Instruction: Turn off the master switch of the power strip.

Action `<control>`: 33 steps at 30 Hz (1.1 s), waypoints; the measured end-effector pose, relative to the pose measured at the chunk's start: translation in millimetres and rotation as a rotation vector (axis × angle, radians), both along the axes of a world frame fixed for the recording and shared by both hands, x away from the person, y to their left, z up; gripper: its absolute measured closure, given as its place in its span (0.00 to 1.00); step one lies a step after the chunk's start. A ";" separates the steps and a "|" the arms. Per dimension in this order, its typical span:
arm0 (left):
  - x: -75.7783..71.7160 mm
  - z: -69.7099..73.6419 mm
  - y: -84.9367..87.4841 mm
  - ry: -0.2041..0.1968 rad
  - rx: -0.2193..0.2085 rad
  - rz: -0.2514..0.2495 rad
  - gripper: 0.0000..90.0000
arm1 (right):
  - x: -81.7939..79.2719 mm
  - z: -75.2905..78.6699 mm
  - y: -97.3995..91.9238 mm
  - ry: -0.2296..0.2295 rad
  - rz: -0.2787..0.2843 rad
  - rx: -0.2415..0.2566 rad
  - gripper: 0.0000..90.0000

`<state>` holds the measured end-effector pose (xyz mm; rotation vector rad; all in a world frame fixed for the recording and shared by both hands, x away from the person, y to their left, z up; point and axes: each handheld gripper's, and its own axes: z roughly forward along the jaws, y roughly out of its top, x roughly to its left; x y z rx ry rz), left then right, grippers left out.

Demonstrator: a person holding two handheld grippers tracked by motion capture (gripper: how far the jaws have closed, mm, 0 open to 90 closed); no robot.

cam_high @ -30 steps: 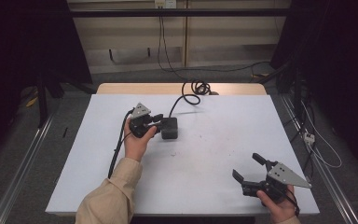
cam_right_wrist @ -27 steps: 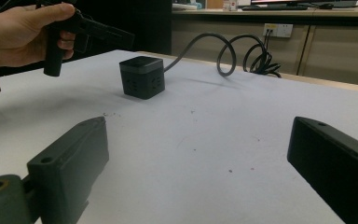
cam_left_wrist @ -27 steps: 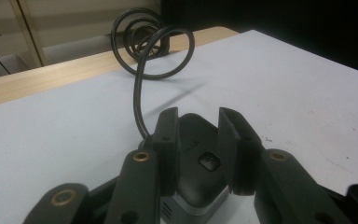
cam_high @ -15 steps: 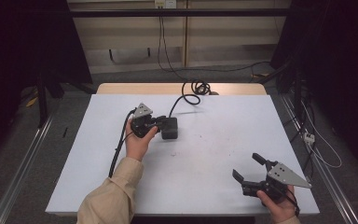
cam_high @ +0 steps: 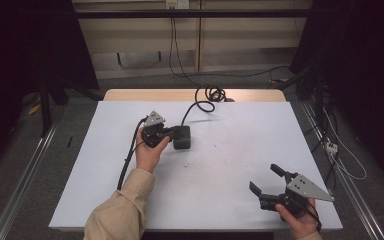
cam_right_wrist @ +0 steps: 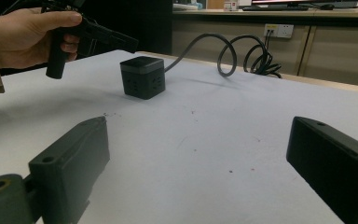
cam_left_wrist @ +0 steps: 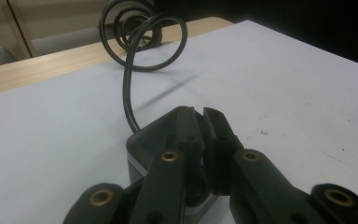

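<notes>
The black cube-shaped power socket (cam_high: 182, 137) sits left of centre on the white table (cam_high: 240, 165); it looks hard-shelled, smooth, probably slippery and fairly heavy, best taken across two flat opposite sides. Its thick, springy cable (cam_high: 200, 105) coils toward the table's far edge and would likely drag. The left gripper (cam_high: 167, 134) has just been closing, its jaws nearly together above the cube's top with nothing between them. The right gripper (cam_high: 266, 179) rests spread wide, empty, well apart.

black socket cube (cam_high: 182, 137) sits upright mid-table, its cable (cam_high: 196, 106) coiling away.
</notes>
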<state>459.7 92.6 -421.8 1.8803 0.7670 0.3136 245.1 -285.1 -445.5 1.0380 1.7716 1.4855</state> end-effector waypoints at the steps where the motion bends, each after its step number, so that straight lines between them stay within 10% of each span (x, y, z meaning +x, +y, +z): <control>1: 0.0 -0.3 -0.1 0.002 -0.004 0.003 0.97 | 0.0 0.0 0.0 0.000 0.000 -0.001 0.06; 33: 0.3 -6.4 -6.7 0.034 0.002 -0.013 1.00 | 0.0 0.2 0.0 0.001 0.001 -0.001 0.06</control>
